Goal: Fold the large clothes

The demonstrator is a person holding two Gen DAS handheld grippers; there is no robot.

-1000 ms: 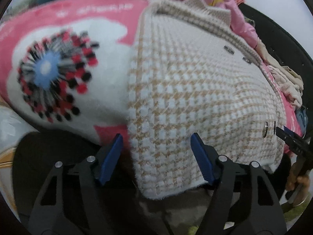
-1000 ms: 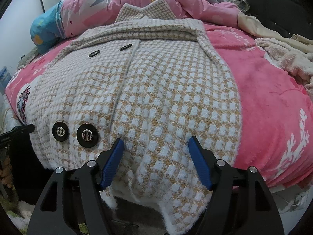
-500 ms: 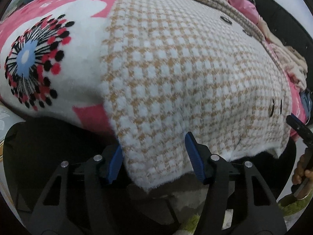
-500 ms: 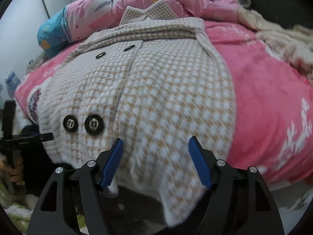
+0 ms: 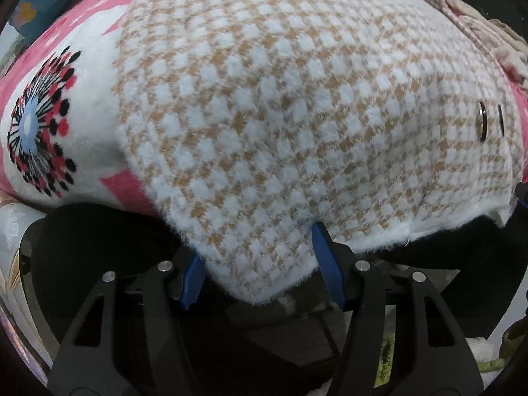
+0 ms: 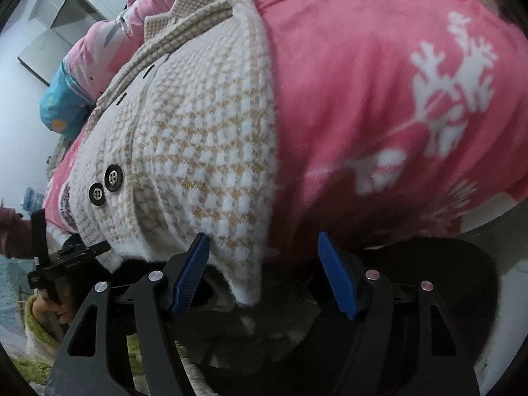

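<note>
A beige-and-white houndstooth coat (image 5: 297,99) lies flat on a pink blanket (image 6: 379,105), its hem hanging over the bed's near edge. My left gripper (image 5: 257,260) is open, with the coat's left hem corner hanging between its blue pads (image 5: 326,264). My right gripper (image 6: 260,270) is open, with the right hem corner (image 6: 244,283) hanging between its pads (image 6: 336,277). Two black buttons (image 6: 105,184) sit near the front opening. The left gripper also shows at the left of the right wrist view (image 6: 66,254).
A pink quilt and a blue pillow (image 6: 62,105) are piled at the head of the bed. The blanket has a round dark-and-red flower print (image 5: 39,132) left of the coat. A dark bed frame (image 5: 99,231) runs under the hem. A green rug (image 6: 29,346) lies on the floor.
Both grippers have dropped and closed in on the hem, so the coat's lower corners now hang between the open pads. The right view has tilted and swung rightward.
</note>
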